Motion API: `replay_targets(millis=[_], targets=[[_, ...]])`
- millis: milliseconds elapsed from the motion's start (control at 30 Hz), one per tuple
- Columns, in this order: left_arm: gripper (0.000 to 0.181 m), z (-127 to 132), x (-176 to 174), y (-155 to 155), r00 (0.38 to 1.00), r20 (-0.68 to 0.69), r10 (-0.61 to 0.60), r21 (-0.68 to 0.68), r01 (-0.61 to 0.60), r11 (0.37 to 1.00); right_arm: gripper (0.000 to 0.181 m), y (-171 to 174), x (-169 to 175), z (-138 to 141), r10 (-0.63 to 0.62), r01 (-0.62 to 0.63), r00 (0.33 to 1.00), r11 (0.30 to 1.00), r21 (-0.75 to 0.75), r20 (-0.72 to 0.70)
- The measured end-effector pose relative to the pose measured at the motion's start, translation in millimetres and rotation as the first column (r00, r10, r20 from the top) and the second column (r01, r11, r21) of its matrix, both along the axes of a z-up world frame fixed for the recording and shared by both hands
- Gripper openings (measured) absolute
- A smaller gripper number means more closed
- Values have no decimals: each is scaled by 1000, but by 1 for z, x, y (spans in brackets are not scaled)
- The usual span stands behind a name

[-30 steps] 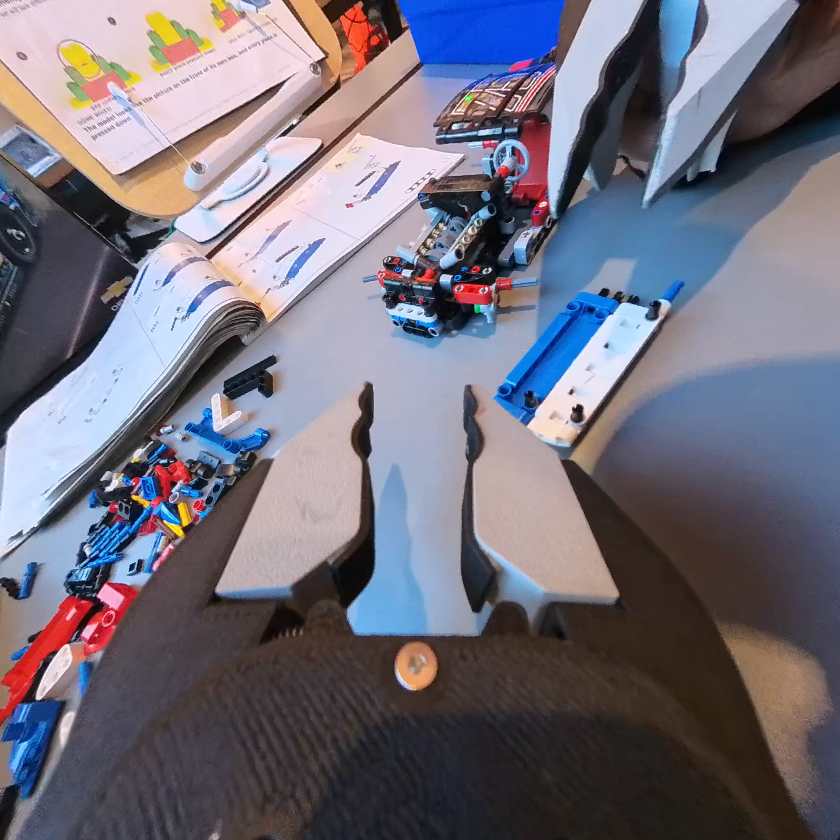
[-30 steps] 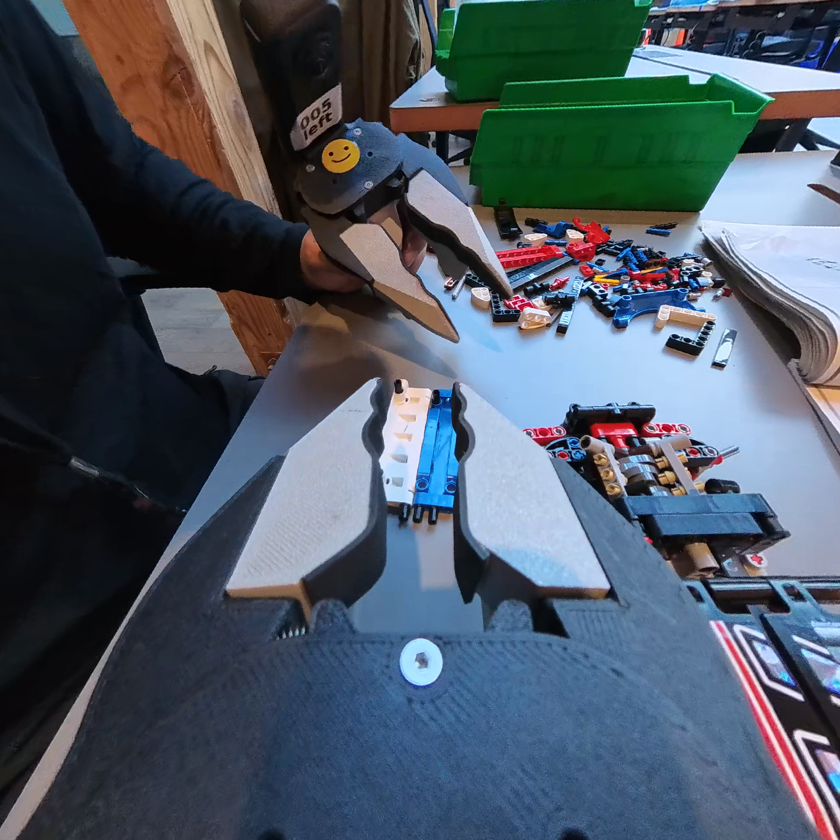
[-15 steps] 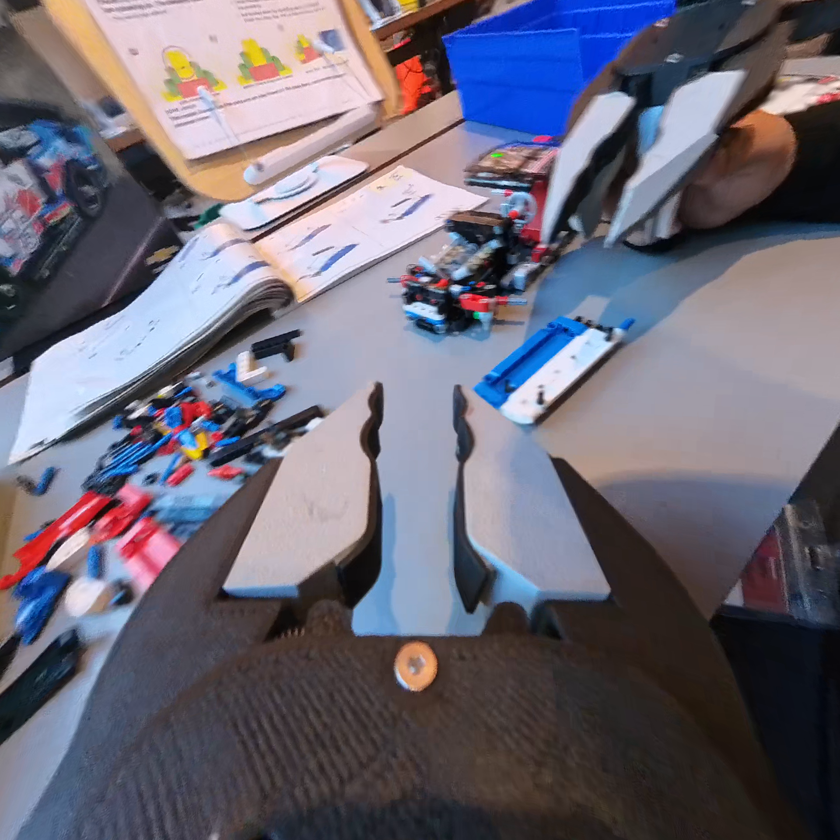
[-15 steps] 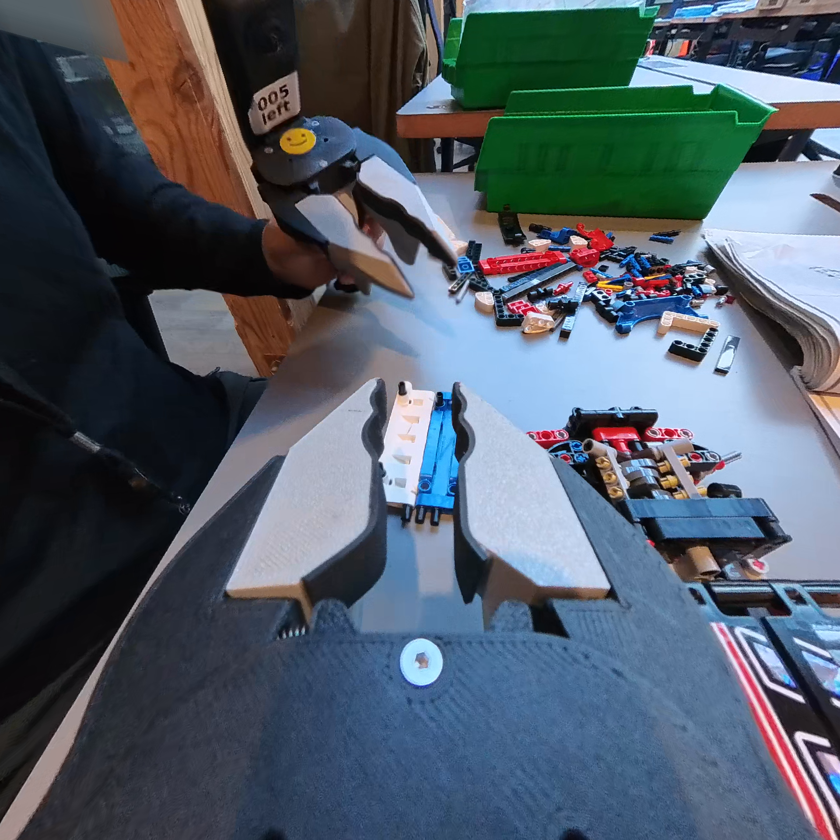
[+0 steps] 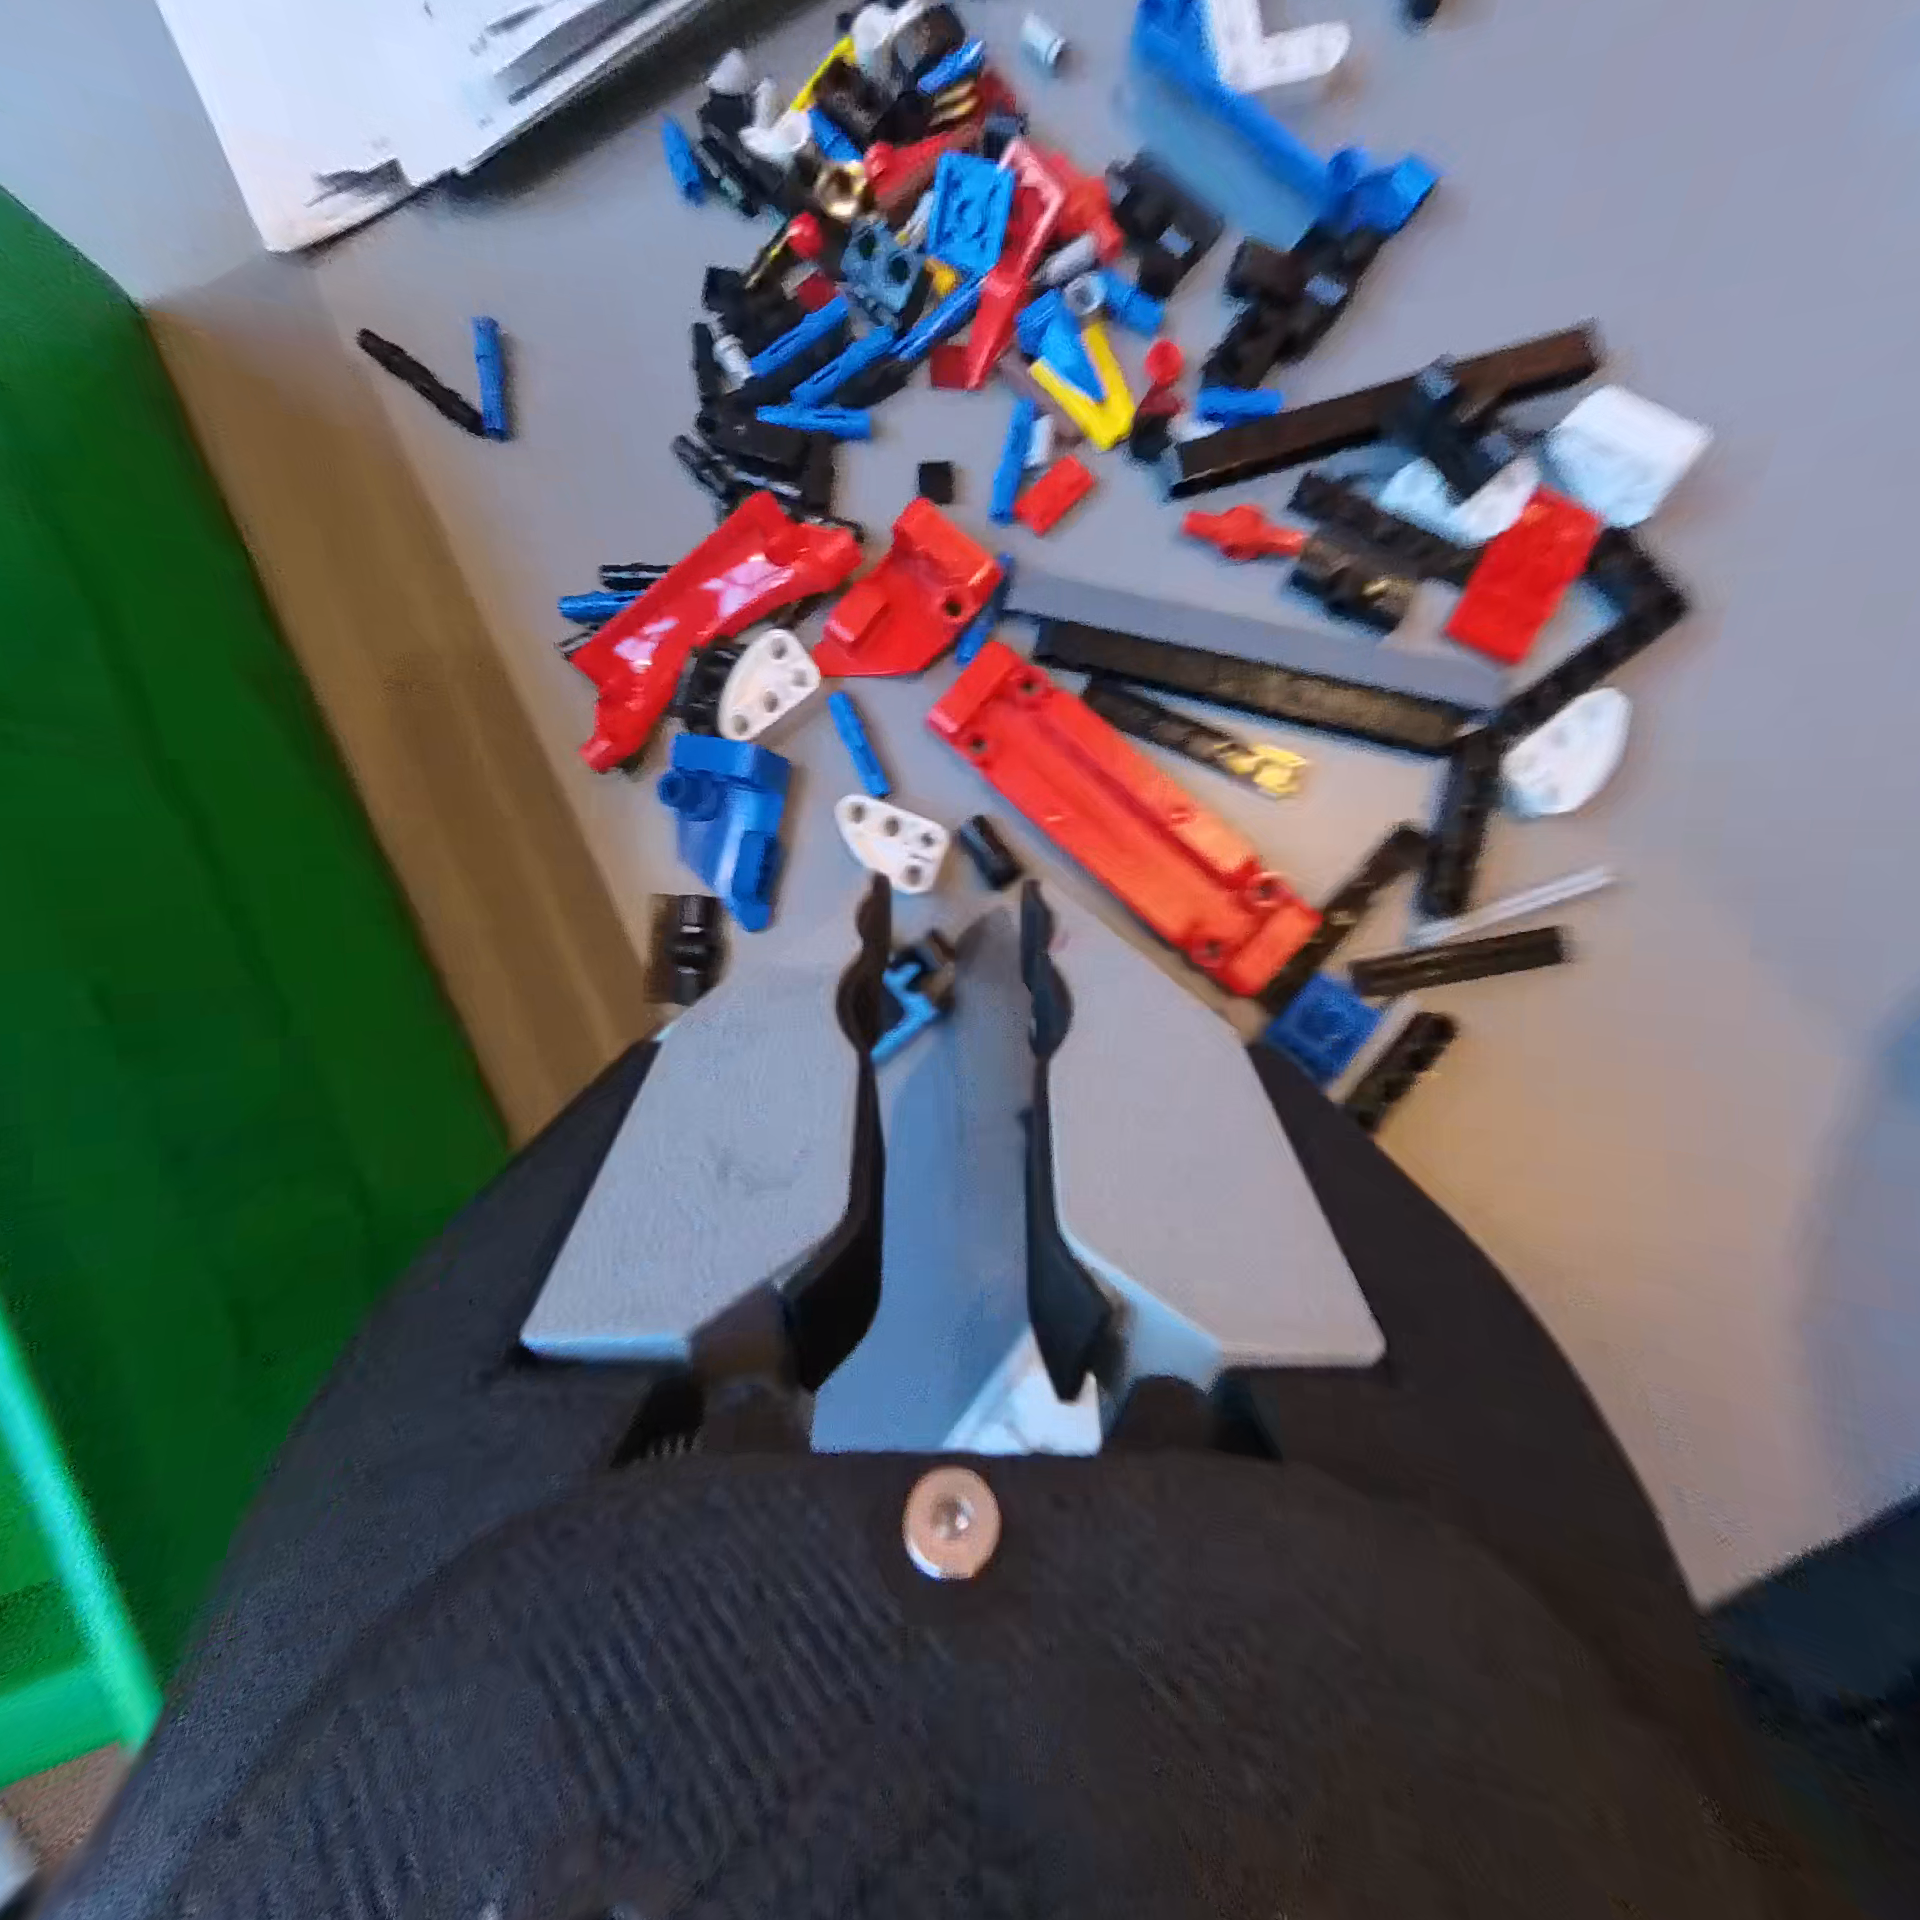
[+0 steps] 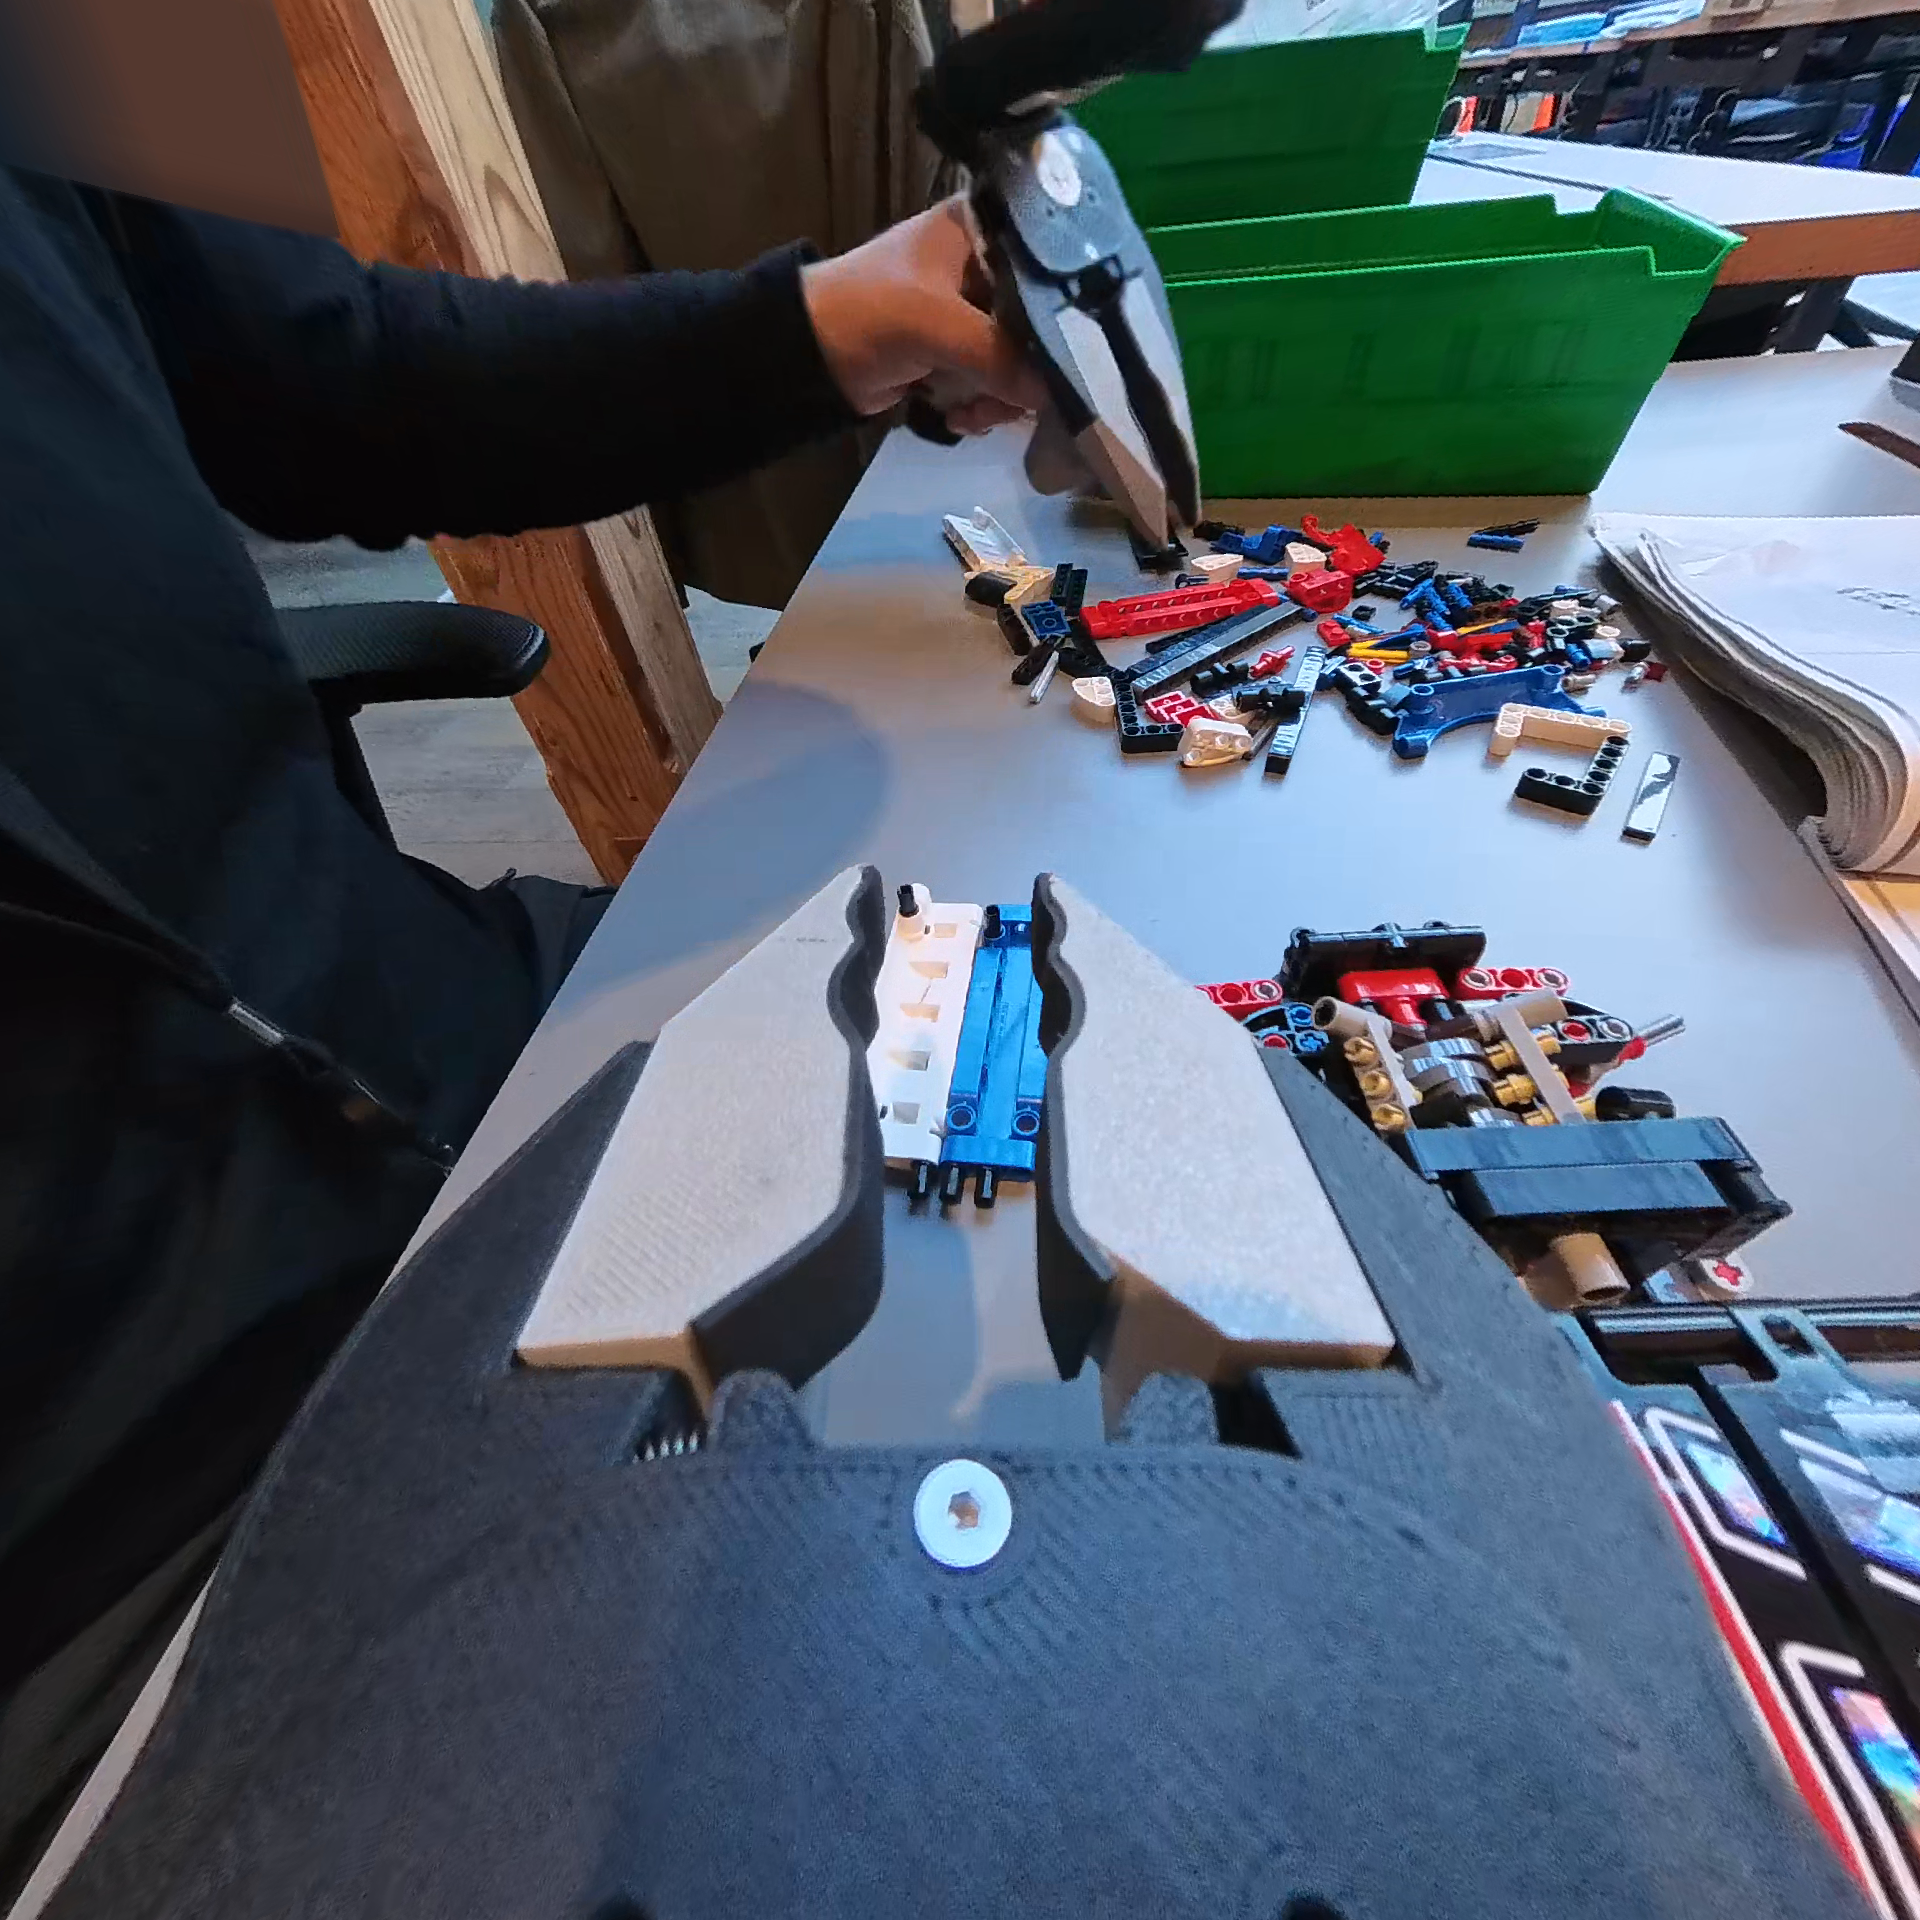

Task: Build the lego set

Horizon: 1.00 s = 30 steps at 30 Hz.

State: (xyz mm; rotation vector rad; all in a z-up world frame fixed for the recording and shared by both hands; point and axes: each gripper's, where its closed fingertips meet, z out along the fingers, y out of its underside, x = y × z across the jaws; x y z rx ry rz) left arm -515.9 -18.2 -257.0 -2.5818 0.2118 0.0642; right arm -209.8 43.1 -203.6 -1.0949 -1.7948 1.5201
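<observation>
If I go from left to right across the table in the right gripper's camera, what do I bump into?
White and blue panel between the right gripper fingers → half-built car → open instruction book at the right edge.

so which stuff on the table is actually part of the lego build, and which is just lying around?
Part of the build:
- pile of loose pieces
- white and blue panel between the right gripper fingers
- half-built car
- instruction booklet
- left gripper, open over the pile

Lying about:
- green bins
- wooden post
- chair armrest
</observation>
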Motion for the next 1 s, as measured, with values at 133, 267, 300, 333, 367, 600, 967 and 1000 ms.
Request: replay_targets(millis=[133,267,300,333,367,600,967,1000], targets=[[23,-6,-19,6,989,-122,-87,-74,79,994,26,0,0,0,6,-6,1000,1000,-4,0],[25,-9,-10,12,985,-90,-145,-92,136,986,26,-1,1,0,7,-7,1000,1000,-5,-1],[25,-12,-11,11,984,-98,-149,-105,139,985,26,0,0,0,7,-7,1000,1000,-8,0],[25,-15,-11,11,983,-96,-155,-114,144,983,26,0,0,1,8,-8,1000,1000,-11,2],[25,-19,-9,11,984,-84,-160,-120,149,982,26,0,0,1,8,-8,1000,1000,-12,2],[19,-20,-3,15,986,-55,-158,-97,152,984,23,-2,2,1,14,-14,1000,1000,-7,-4],[19,26,26,30,982,-88,-168,-15,168,986,23,-2,4,3,24,-24,1000,999,-35,-7],[19,31,44,38,978,-62,-198,4,198,980,22,-2,4,3,22,-22,1000,999,-34,-6]])
